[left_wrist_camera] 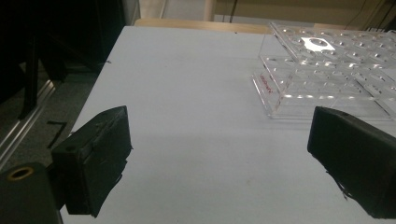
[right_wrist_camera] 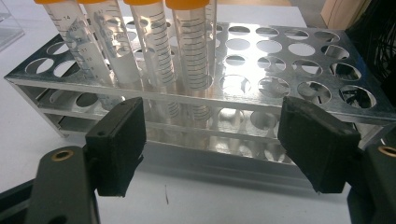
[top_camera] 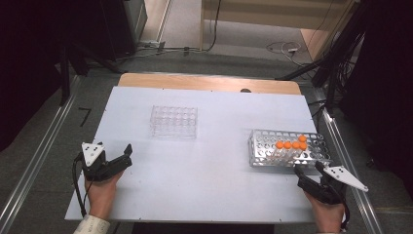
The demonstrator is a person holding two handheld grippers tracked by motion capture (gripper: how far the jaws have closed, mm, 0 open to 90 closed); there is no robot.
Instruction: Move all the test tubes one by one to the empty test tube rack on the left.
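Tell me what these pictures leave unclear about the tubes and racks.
- Tubes: in the right gripper view the top edge cuts off their orange caps; whether they hold liquid is unclear.
- Tube count: in the high view the caps sit bunched and small, perhaps five.
- Clear rack: in the left gripper view the right edge crops it; the red print on its wall is too small to read.

Five clear, graduated tubes point(top_camera: 291, 147) with orange caps are being held upright in a metal rack point(top_camera: 263, 153) of round holes, which is lying at the right side of the white table point(top_camera: 204, 175). Four are being kept in a row, with the fifth just behind at the right end. A clear plastic rack point(top_camera: 174, 121) is being left empty, well apart to the left.
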